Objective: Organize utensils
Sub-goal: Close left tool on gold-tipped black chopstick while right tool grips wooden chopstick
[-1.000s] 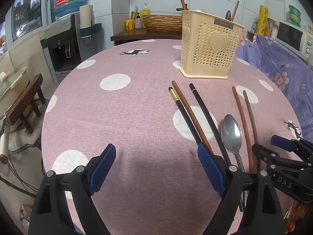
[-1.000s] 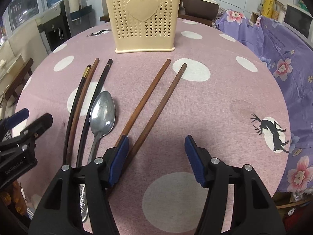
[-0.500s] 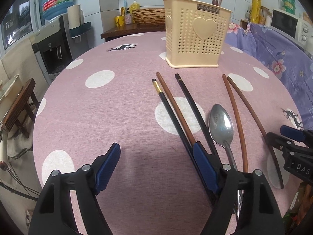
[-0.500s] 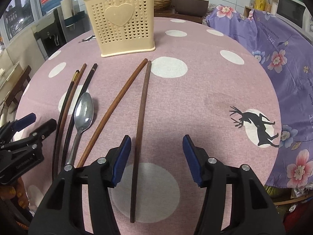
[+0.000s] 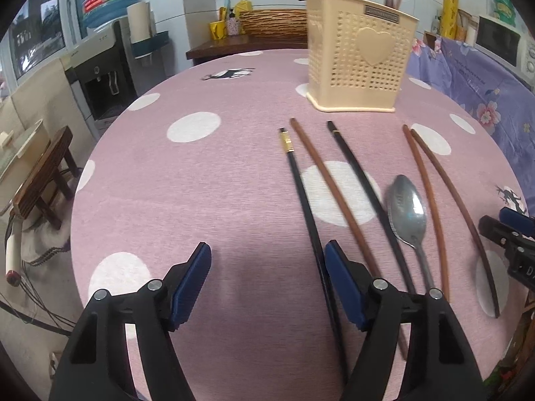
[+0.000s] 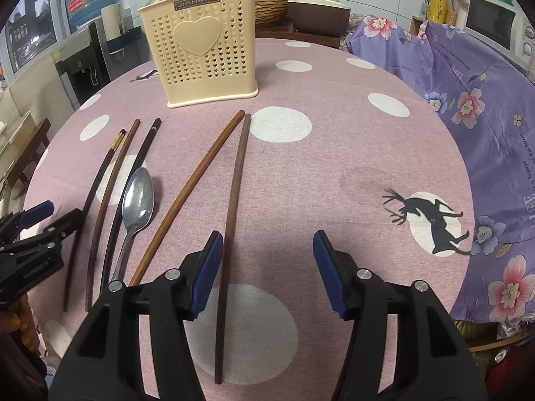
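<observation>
A cream perforated utensil holder (image 5: 357, 67) (image 6: 204, 56) stands at the far side of the pink dotted table and holds a few wooden utensils. In front of it lie several chopsticks and a metal spoon (image 5: 408, 214) (image 6: 137, 200). Two brown chopsticks (image 6: 234, 180) lie right of the spoon; the rightmost one runs between the fingers of my right gripper (image 6: 267, 270), near the left one. Two black chopsticks (image 5: 304, 197) and a brown one (image 5: 331, 187) lie left of the spoon. My left gripper (image 5: 267, 280) is open and empty, its right finger over the black chopstick.
The round table (image 5: 207, 180) drops off at its near and left edges. A purple flowered cloth (image 6: 474, 100) covers something to the right. A water dispenser (image 5: 103, 77) and a wooden stool (image 5: 43, 180) stand to the left. A sideboard with a basket (image 5: 274, 23) is behind.
Both grippers have drawn back and shifted right. The rightmost brown chopstick has swung from slanted to nearly straight and now lies between my right gripper's fingers.
</observation>
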Motion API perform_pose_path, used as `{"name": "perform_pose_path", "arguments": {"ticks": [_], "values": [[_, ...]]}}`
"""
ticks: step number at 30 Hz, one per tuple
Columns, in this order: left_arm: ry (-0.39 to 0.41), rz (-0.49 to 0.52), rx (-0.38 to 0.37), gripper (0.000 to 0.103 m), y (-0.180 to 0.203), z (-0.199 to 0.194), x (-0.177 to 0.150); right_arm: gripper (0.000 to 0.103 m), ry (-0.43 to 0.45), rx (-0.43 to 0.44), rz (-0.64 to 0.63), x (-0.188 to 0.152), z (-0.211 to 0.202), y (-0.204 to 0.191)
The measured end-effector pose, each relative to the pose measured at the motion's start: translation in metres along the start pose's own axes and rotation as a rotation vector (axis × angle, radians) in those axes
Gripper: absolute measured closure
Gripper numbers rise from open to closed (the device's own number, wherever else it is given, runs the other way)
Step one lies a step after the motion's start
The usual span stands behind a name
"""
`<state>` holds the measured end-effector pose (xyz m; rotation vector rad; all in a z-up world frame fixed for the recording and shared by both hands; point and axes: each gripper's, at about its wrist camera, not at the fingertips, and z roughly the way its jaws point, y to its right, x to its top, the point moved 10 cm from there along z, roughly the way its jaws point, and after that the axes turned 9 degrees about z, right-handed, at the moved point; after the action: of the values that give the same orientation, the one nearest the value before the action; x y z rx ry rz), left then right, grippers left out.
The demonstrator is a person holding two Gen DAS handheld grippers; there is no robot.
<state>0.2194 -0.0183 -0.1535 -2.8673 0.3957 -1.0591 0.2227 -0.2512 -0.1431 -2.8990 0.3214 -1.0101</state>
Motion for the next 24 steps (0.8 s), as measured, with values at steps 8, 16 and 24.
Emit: {"name": "perform_pose_path", "arguments": {"ticks": [8, 16, 24], "values": [[0.027, -0.042, -0.010, 0.033, -0.019, 0.000, 0.024, 0.046, -0.011, 0.076, -0.006, 0.030, 0.011, -0.005], [-0.003, 0.025, -0.053, 0.041, 0.000, 0.021, 0.040, 0.056, -0.025, 0.102, -0.040, 0.058, 0.033, -0.024], [-0.044, 0.046, -0.078, 0.050, 0.007, 0.042, 0.045, 0.063, -0.041, 0.093, -0.032, 0.069, 0.049, -0.030]]}}
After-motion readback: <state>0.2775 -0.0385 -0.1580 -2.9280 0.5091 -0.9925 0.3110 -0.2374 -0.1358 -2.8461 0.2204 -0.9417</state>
